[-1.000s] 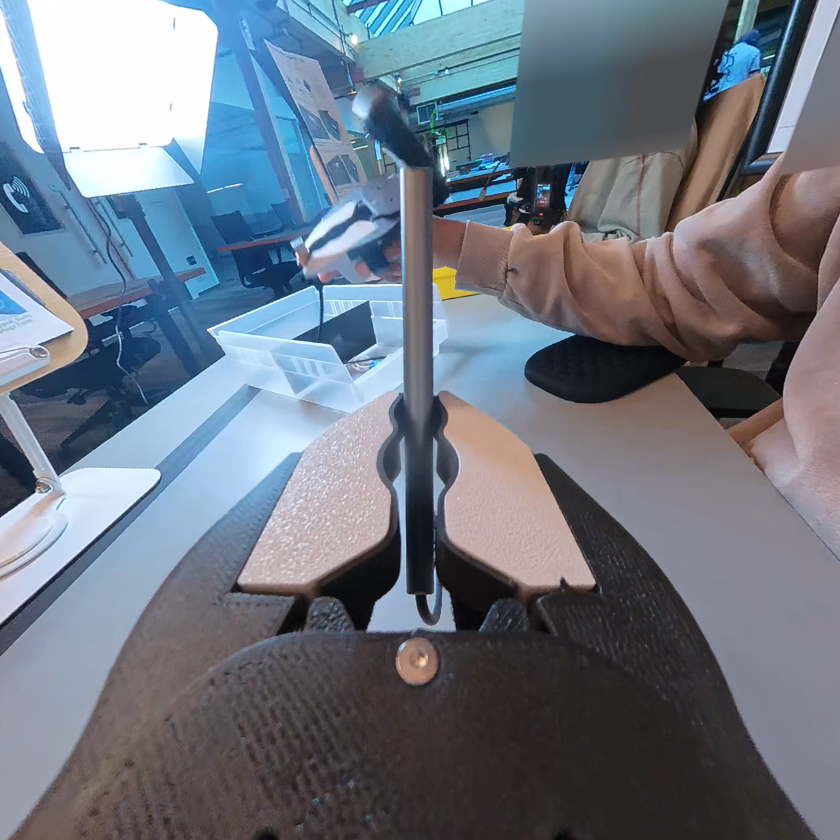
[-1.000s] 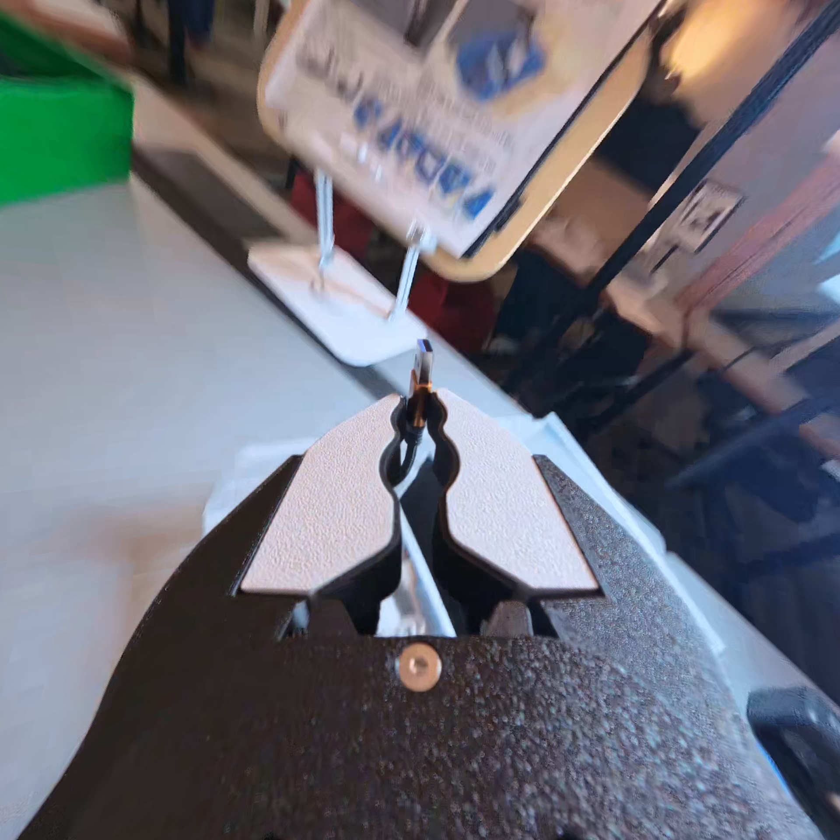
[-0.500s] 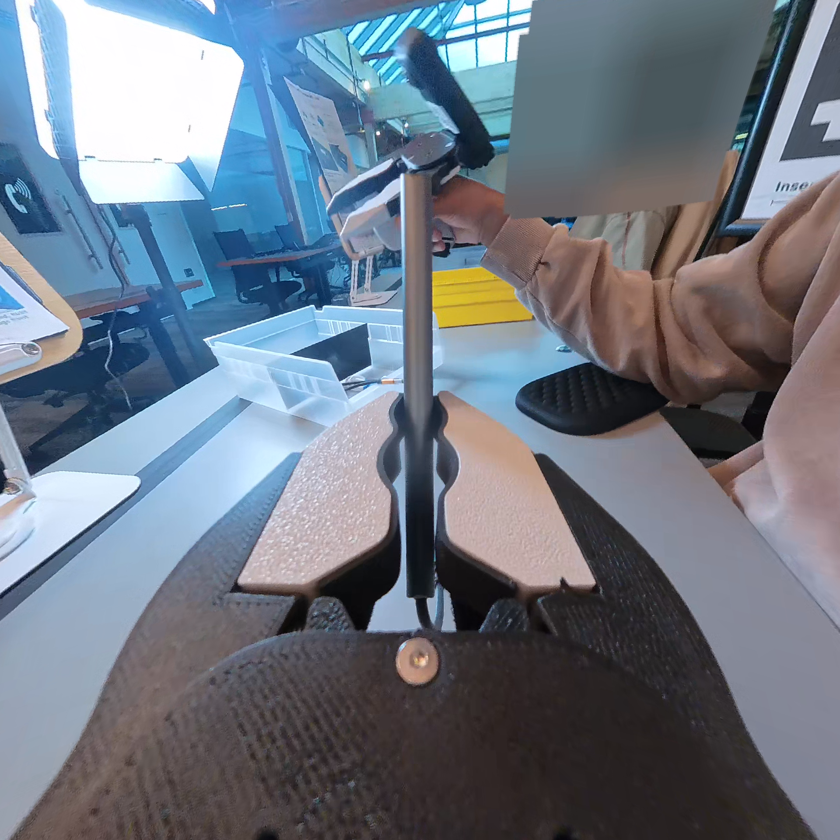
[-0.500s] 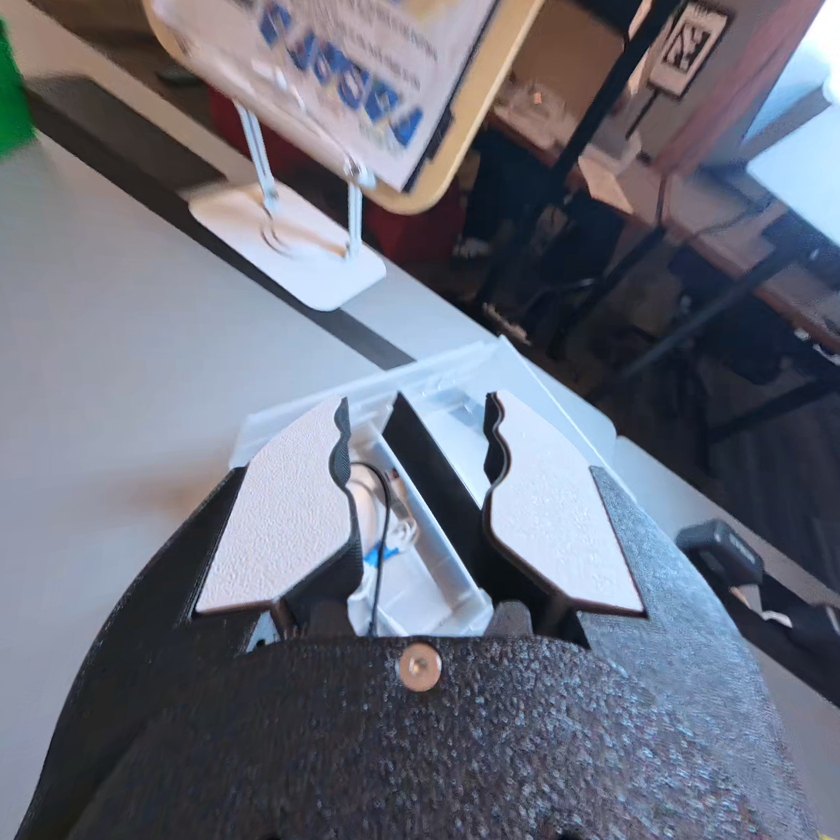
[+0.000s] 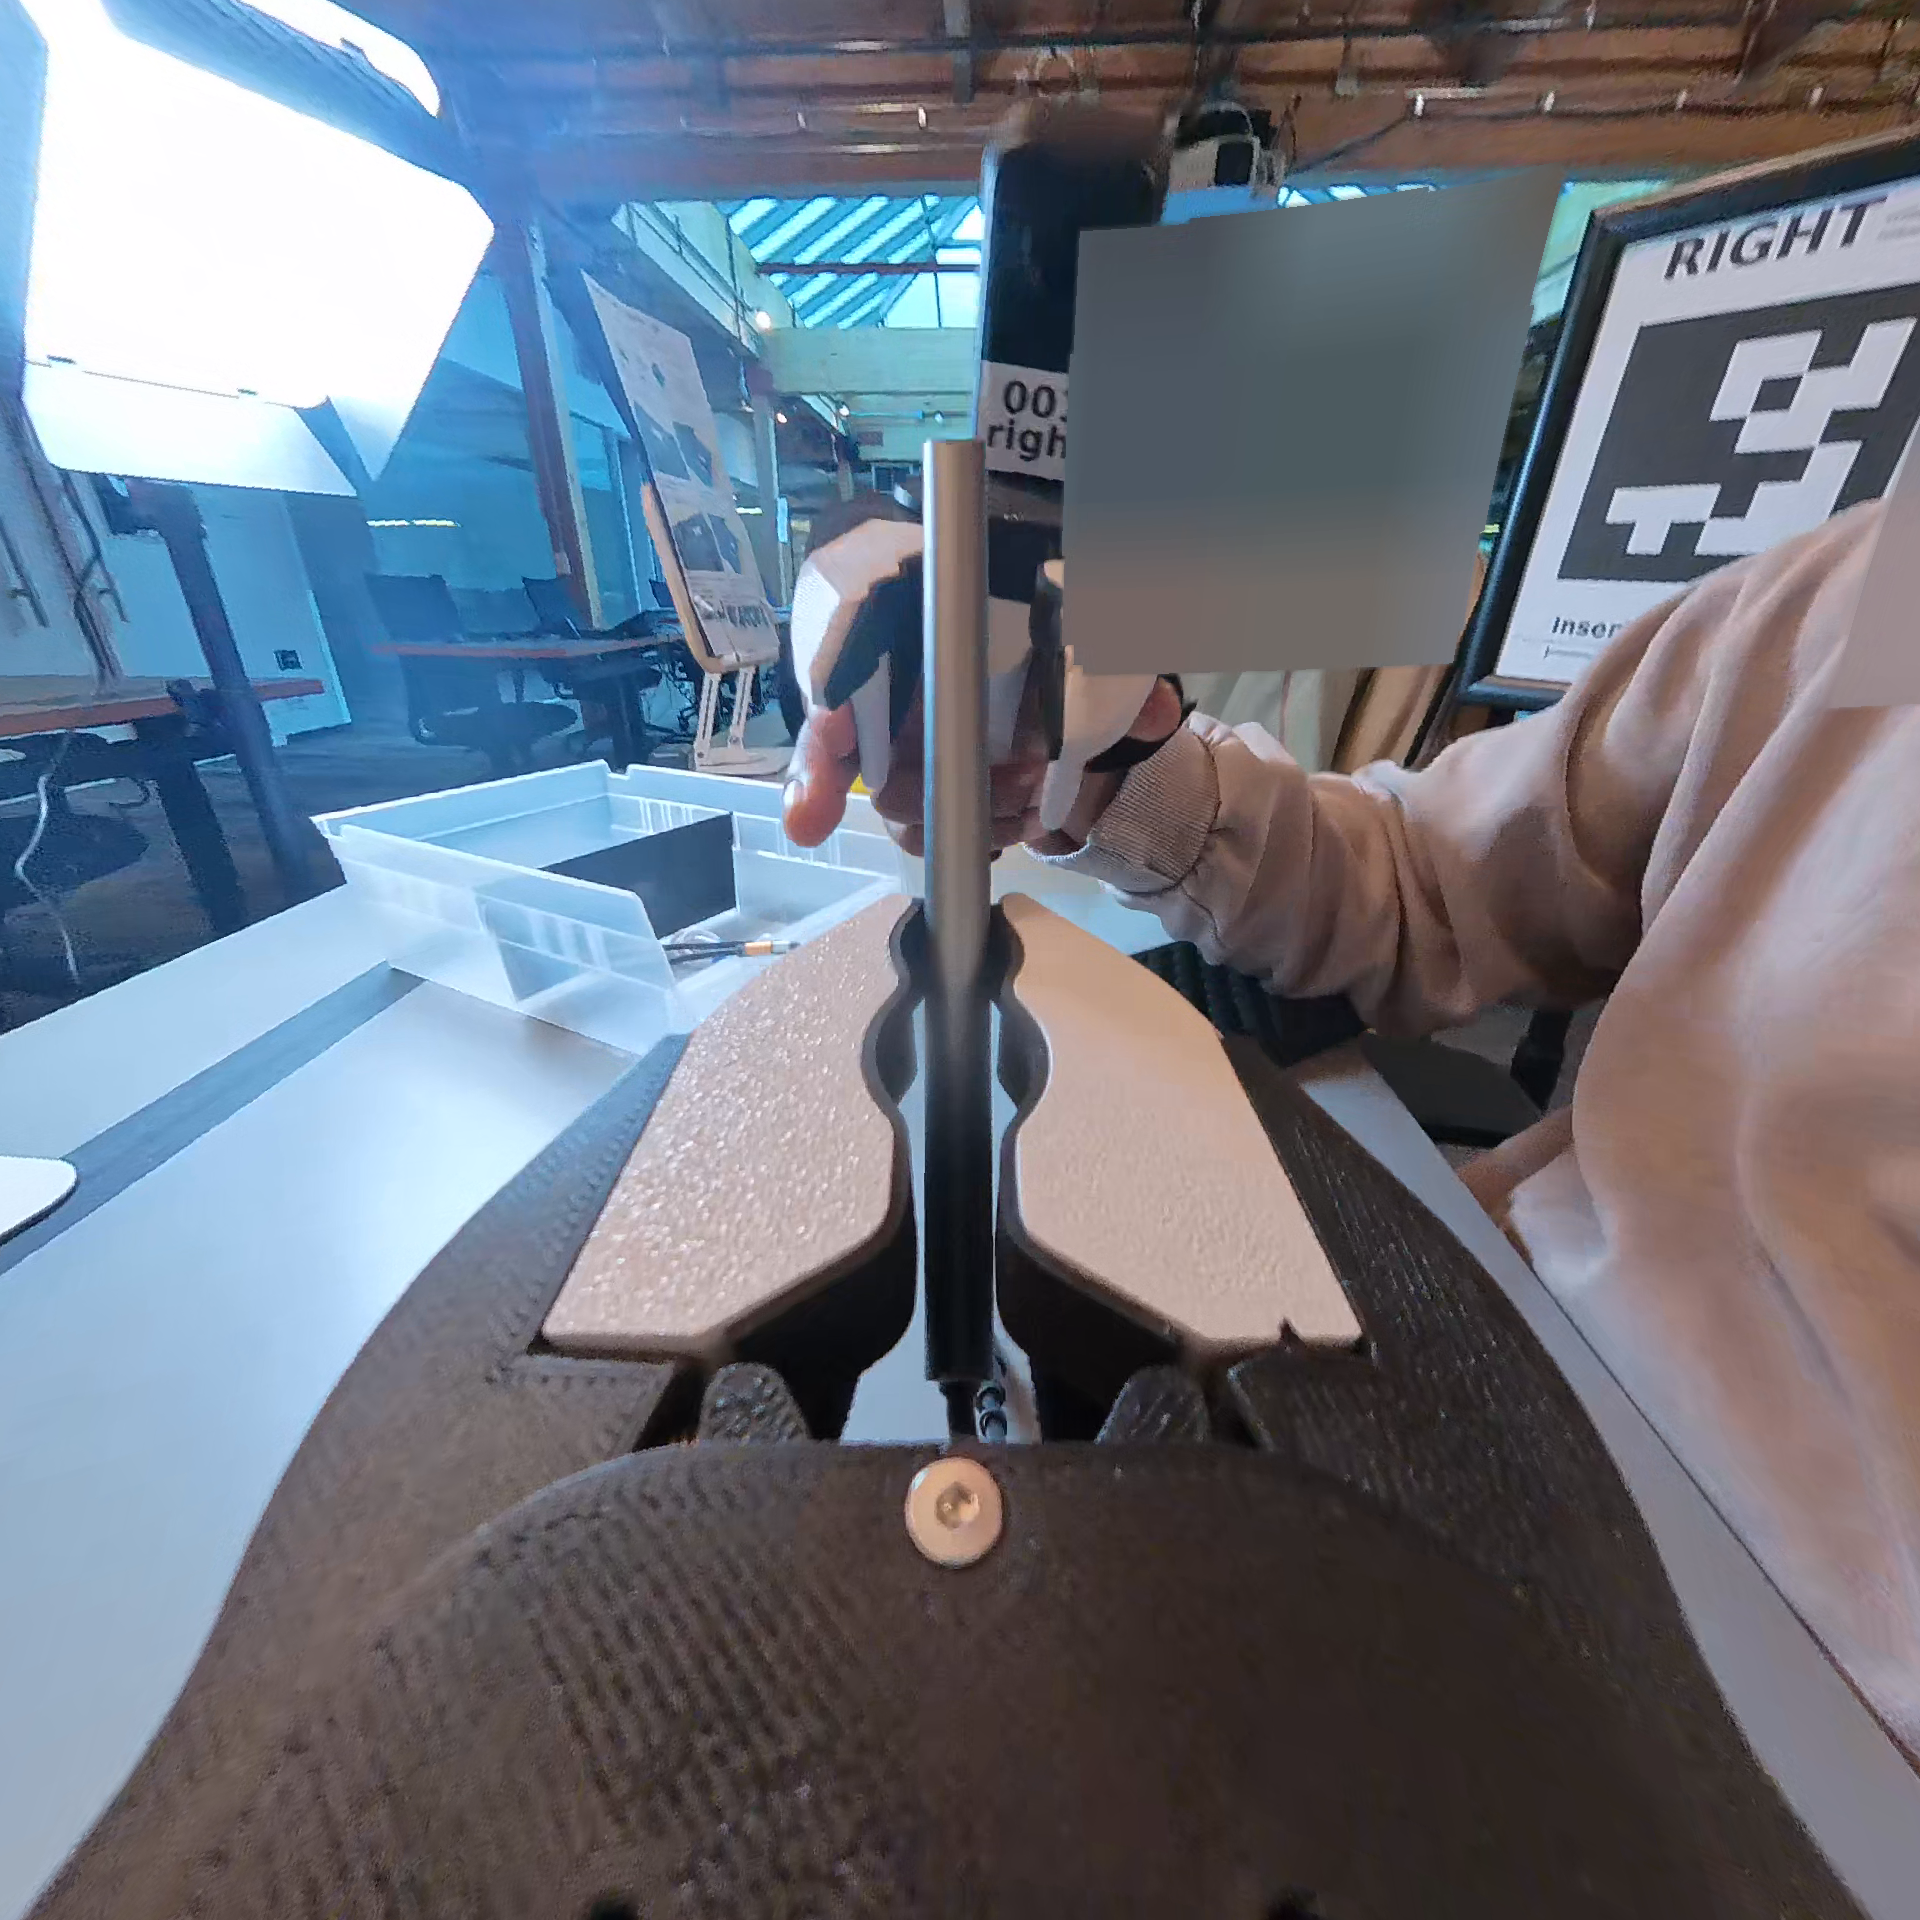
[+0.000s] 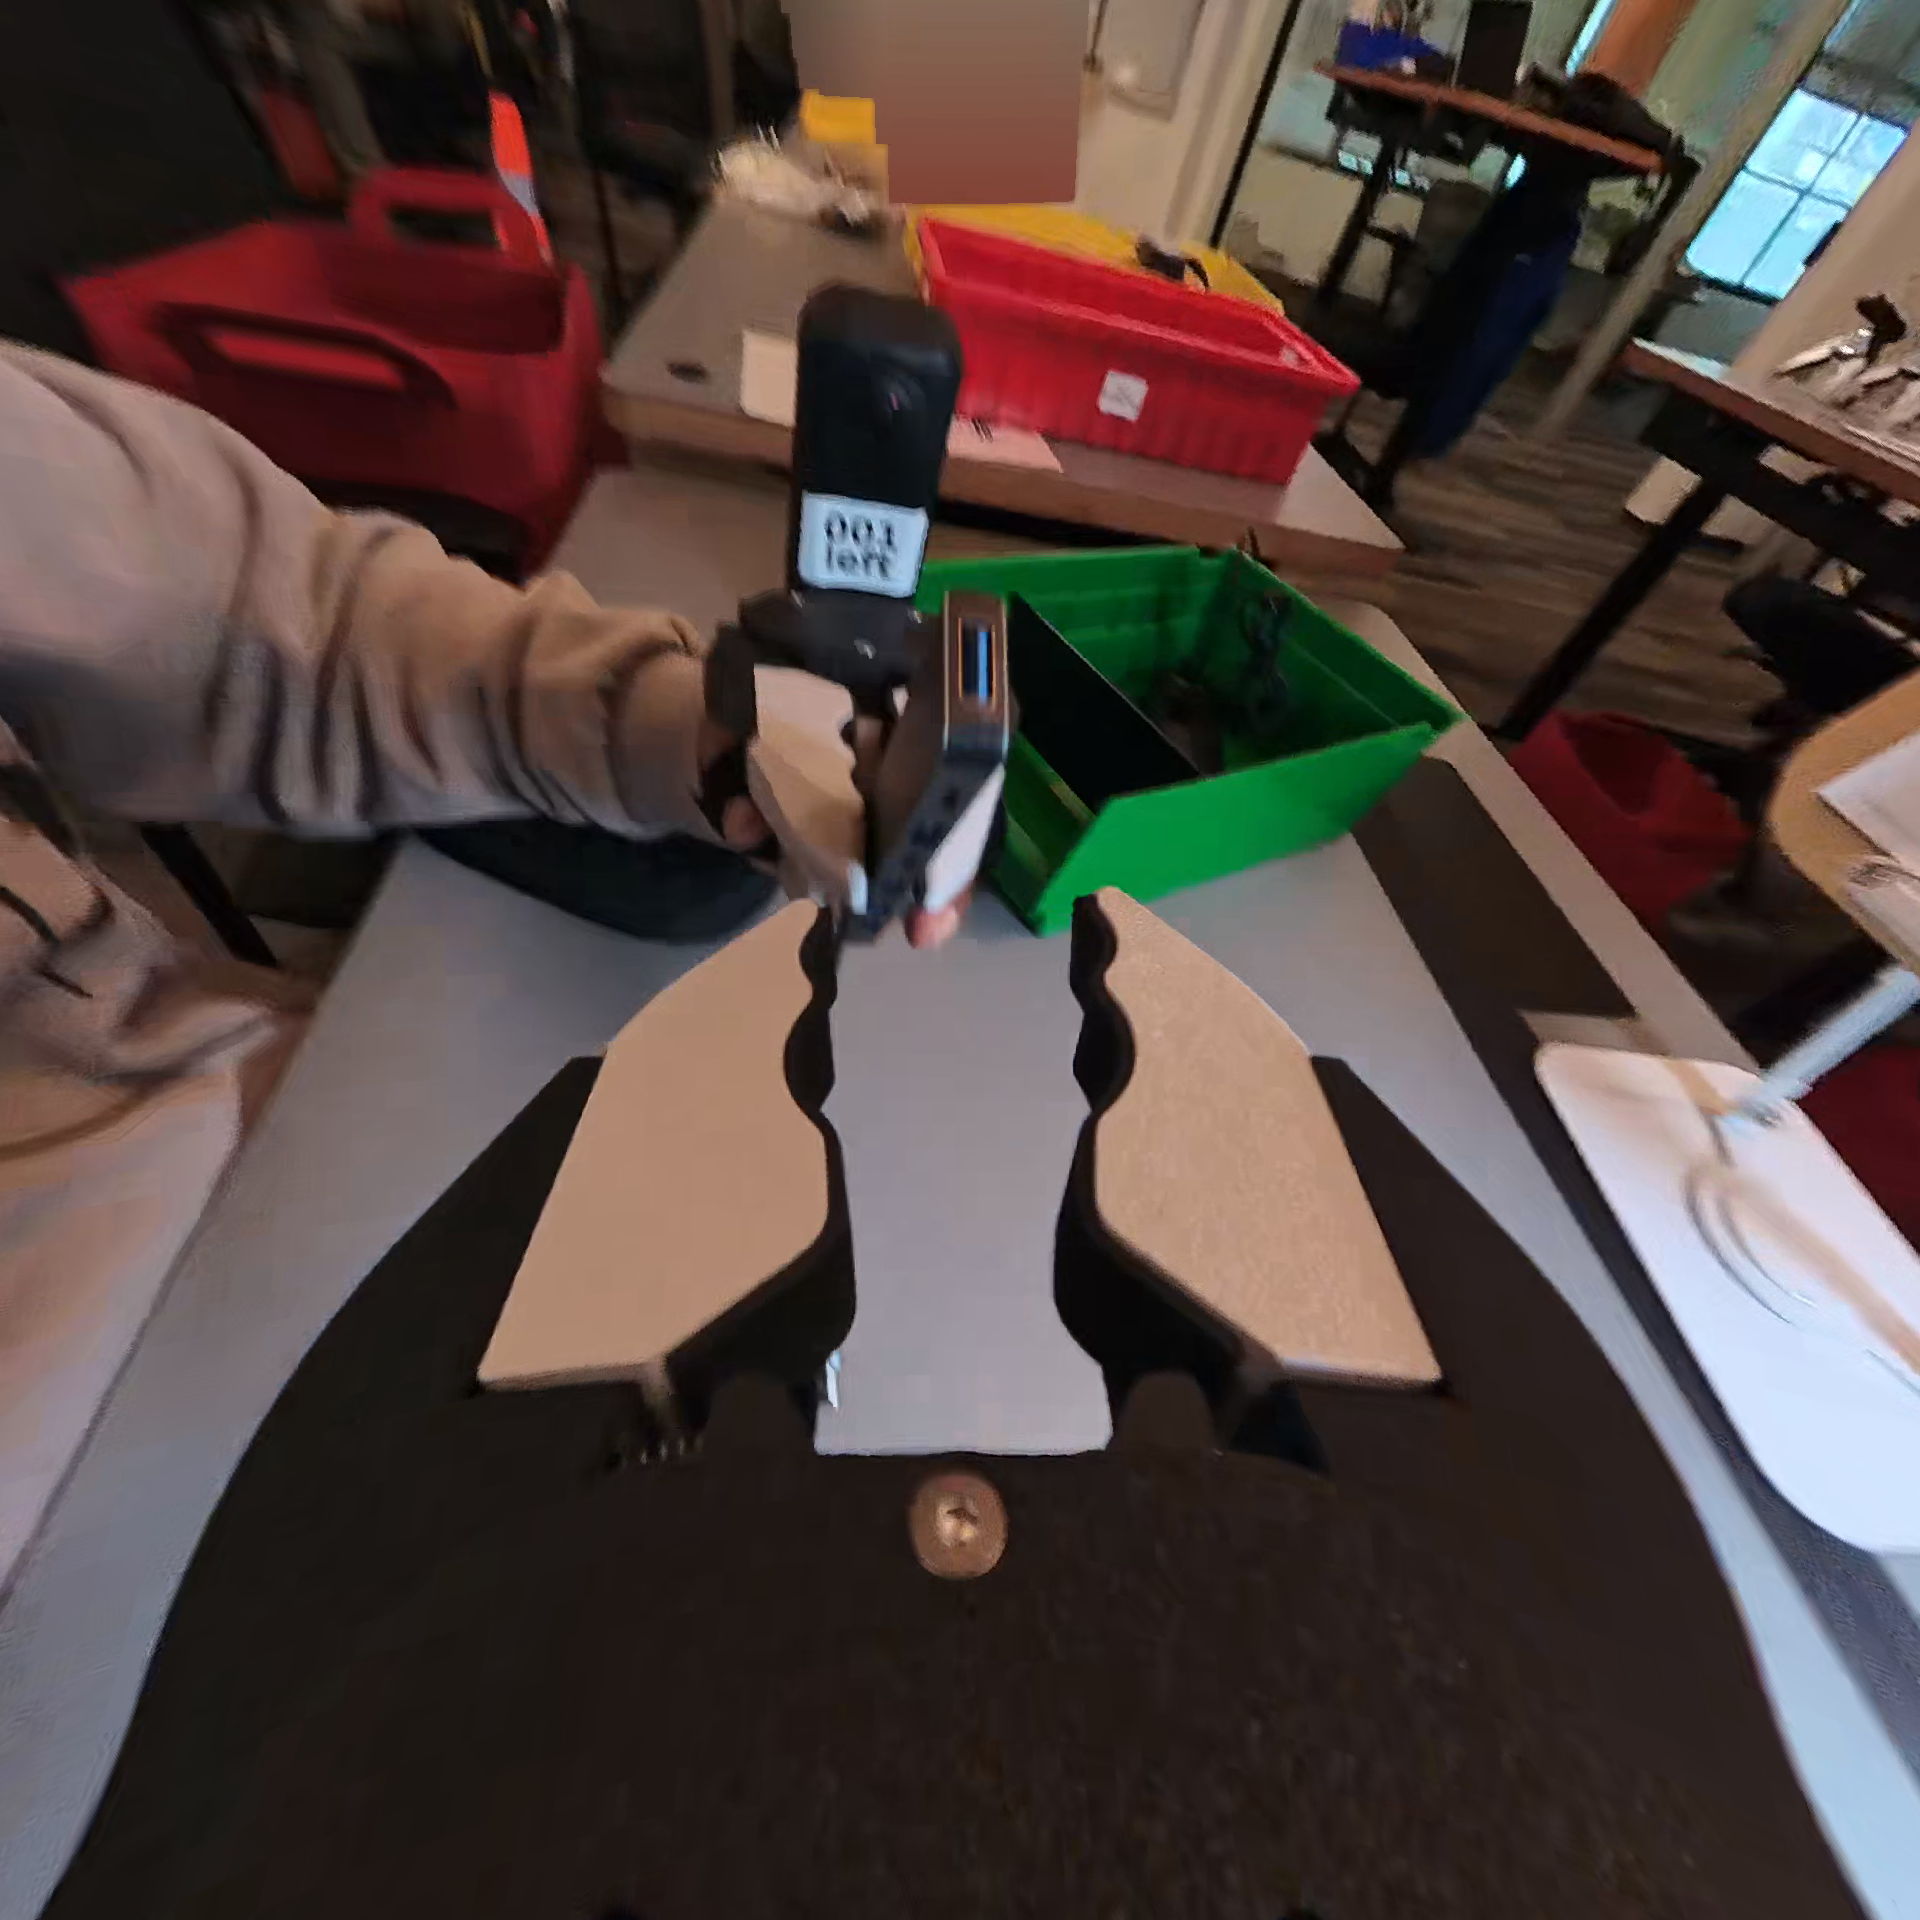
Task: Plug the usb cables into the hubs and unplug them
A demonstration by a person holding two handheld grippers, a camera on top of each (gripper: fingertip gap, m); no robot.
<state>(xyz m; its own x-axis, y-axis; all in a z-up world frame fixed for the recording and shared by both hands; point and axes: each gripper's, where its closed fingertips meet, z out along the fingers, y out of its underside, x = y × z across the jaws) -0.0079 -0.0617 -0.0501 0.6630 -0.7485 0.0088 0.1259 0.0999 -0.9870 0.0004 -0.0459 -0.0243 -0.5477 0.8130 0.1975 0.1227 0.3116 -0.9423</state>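
My left gripper [image 5: 956,920] is shut on a slim grey USB hub [image 5: 956,727] and holds it edge-on above the grey table [image 5: 260,1299]. In the right wrist view the hub [image 6: 971,717] stands up out of the left gripper [image 6: 904,883], with a blue port facing me. My right gripper [image 6: 951,935] is open and empty, pointing at the hub from a short way off. One of its white fingers [image 5: 842,644] shows behind the hub in the left wrist view. A black USB cable with an orange-banded plug [image 5: 727,945] lies in the clear tray [image 5: 499,873].
A green bin [image 6: 1195,800] with a black divider and dark cables stands behind the left gripper. A white stand base [image 6: 1714,1247] sits at the right table edge. A red crate [image 6: 1122,353] is on a farther table. The person's sleeve [image 5: 1558,831] crosses the right side. Left tips to right tips: about 4 cm.
A second ago my right gripper was shut on a USB plug over the clear tray. It opened, let the cable go, and swung round to face the hub. The left gripper kept its hold.
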